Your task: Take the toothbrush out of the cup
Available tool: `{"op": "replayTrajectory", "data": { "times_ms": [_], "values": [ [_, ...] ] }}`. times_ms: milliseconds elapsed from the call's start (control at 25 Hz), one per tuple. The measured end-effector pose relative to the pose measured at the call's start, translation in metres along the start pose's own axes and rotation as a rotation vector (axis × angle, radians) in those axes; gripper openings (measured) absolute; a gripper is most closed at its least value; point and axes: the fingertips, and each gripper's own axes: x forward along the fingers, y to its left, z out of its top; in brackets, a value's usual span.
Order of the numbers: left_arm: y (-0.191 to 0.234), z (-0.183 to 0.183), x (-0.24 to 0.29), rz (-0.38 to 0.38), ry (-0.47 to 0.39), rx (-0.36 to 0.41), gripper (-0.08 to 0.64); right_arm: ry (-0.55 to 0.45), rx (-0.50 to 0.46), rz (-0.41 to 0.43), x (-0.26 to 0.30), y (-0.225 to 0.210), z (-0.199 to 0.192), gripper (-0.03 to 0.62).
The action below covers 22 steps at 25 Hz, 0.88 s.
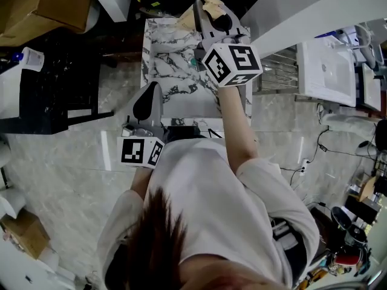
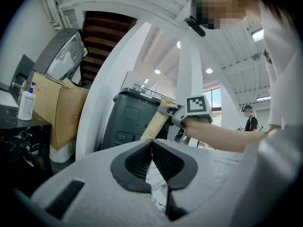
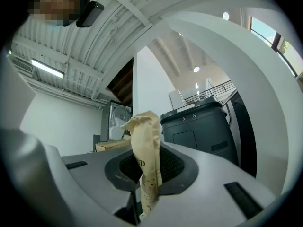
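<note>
Your head view shows what neither gripper view does: the white marble-patterned table [image 1: 169, 65] in the upper middle of the frame, with your right gripper [image 1: 211, 18] reaching over its far end and your left gripper [image 1: 148, 104] held back near the table's near edge. No view lets you make out a cup. Your right gripper view alone shows the grip closely: the right gripper [image 3: 147, 167] has its jaws nearly together, pinched on the paper-wrapped toothbrush [image 3: 147, 145], whose crumpled tan top stands up above the pads (some print shows on the paper, too partial to read). Your left gripper view catches that same toothbrush [image 2: 156, 122] from the side, slanting down to the left from the right gripper [image 2: 182, 119], in front of a dark bin [image 2: 130, 119]. The left gripper [image 2: 151, 157] has its jaws closed together with nothing between them.
</note>
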Motion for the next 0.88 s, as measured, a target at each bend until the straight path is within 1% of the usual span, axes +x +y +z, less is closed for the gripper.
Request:
{"op": "replayTrajectory", "data": {
  "times_ms": [360,520,680,880],
  "values": [
    [-0.006,0.008,0.003,-0.004,-0.012,0.01,0.015,-0.072,0.005,-0.015,-0.026,-0.008,0.047,0.054],
    [-0.008,0.012,0.006,-0.01,-0.016,0.018,0.015,-0.089,0.035,-0.024,-0.039,-0.016,0.054,0.054],
    [-0.01,0.013,0.008,-0.014,-0.017,0.023,0.015,-0.093,0.015,-0.024,-0.05,-0.019,0.067,0.054],
    [-0.012,0.015,0.015,-0.025,-0.014,0.031,0.015,-0.105,0.025,-0.046,-0.069,-0.027,0.076,0.054]
  ]
}}
